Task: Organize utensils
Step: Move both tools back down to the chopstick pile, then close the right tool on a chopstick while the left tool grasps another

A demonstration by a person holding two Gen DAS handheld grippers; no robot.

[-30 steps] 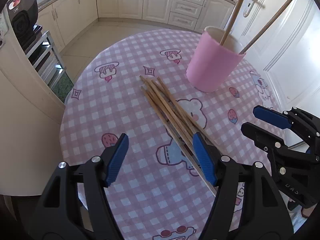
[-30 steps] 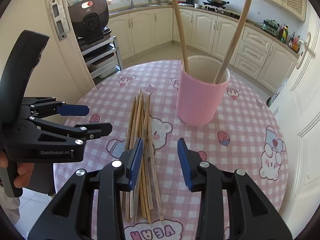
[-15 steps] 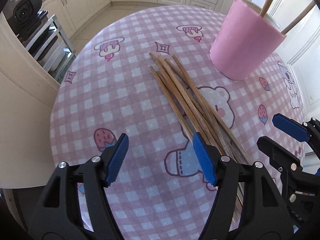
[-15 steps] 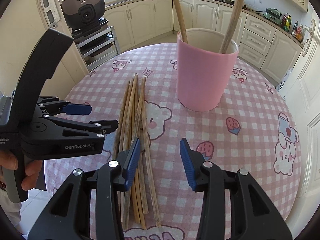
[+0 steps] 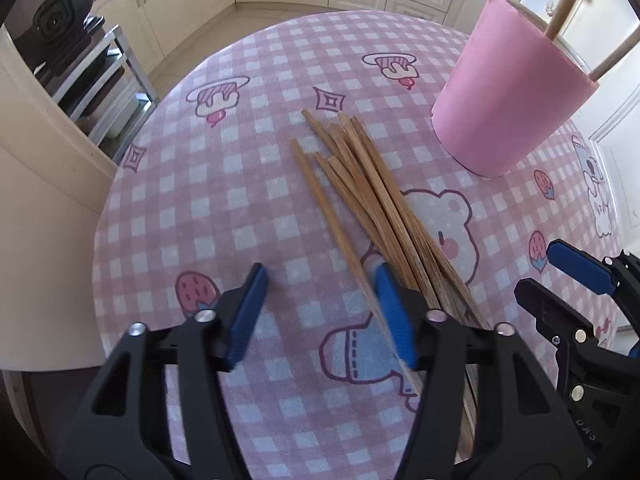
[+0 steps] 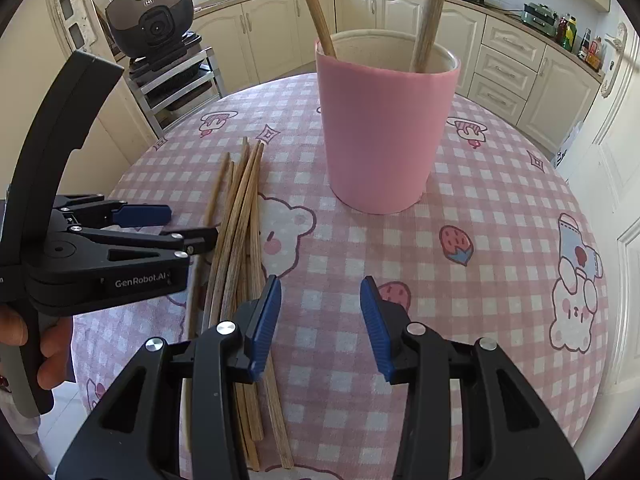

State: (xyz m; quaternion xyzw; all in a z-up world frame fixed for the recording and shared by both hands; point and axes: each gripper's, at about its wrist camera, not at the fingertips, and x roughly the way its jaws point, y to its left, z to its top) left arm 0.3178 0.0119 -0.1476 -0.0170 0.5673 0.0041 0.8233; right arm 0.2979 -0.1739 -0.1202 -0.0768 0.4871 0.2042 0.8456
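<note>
Several wooden chopsticks lie in a loose bundle on the pink checked tablecloth; they also show in the right wrist view. A pink cup stands beyond them with two chopsticks upright inside; the cup also shows in the right wrist view. My left gripper is open and empty, low over the near ends of the bundle, its right finger over them. My right gripper is open and empty, its left finger beside the bundle.
The round table's edge drops off to the left. A black appliance on a metal rack stands beyond the table. Cream kitchen cabinets line the back wall, and a white door is at the right.
Both grippers have moved forward and lower toward the table. The chopstick bundle and the pink cup look larger and nearer. Nothing was picked up.
</note>
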